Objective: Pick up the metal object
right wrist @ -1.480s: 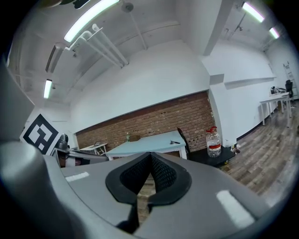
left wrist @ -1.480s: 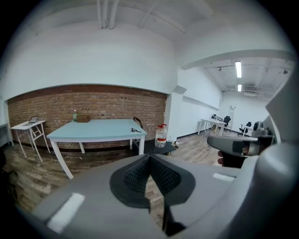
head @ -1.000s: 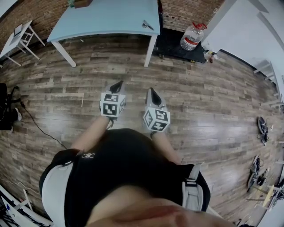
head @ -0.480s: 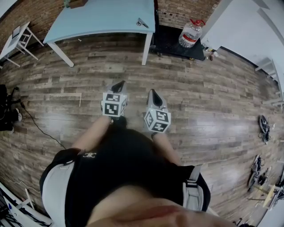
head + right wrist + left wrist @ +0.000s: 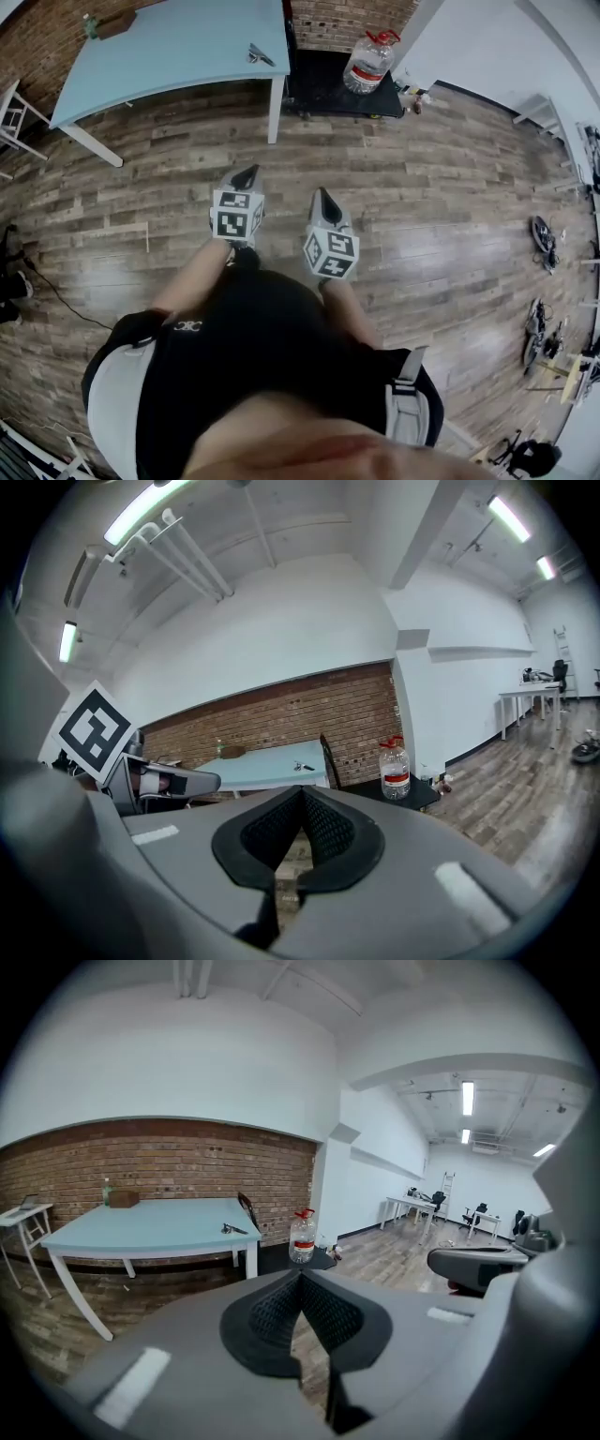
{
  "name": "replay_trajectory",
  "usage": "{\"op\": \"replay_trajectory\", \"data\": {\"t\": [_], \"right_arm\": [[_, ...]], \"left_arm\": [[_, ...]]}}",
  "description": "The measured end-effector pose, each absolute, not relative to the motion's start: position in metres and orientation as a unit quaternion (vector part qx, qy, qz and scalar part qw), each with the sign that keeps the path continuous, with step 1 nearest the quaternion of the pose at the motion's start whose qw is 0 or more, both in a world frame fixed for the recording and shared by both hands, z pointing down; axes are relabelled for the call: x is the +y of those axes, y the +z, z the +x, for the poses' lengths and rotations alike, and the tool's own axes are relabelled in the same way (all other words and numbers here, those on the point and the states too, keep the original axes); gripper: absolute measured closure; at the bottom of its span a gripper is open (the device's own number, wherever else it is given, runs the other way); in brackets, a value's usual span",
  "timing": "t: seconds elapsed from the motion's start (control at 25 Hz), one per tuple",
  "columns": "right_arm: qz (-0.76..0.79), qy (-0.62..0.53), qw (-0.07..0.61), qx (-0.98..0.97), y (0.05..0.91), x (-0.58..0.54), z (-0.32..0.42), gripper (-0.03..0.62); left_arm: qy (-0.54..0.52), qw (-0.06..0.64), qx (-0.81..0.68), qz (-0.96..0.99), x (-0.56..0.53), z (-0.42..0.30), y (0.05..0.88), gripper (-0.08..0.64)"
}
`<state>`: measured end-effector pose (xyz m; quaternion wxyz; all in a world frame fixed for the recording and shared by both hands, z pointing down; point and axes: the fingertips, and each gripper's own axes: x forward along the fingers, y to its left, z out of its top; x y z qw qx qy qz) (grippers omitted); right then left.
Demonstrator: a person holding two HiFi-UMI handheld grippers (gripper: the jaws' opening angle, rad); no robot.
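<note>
Since a moment ago the blue table [image 5: 159, 52] is sliding leftward in the head view, the metal object [image 5: 259, 54] lying near its right corner, well apart from the left gripper [image 5: 246, 178] and right gripper [image 5: 323, 200], both holding jaws together on nothing

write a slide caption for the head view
Left tool and right tool shut over wood floor; metal object on blue table ahead.

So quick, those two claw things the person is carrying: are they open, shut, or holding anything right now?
Left gripper: closed, jaw tips touching, holding nothing.
Right gripper: closed, jaw tips touching, holding nothing.
</note>
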<state>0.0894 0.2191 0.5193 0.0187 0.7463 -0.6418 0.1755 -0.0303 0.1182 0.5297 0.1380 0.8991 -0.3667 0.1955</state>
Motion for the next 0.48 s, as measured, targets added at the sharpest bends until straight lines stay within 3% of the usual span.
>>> {"op": "replay_trajectory", "data": {"t": [0.48], "right_arm": [[0.744, 0.165, 0.035, -0.646, 0.506, 0.052, 0.098, 0.578]], "left_arm": [[0.191, 0.152, -0.365, 0.898, -0.047, -0.021, 0.528, 0.560]]}}
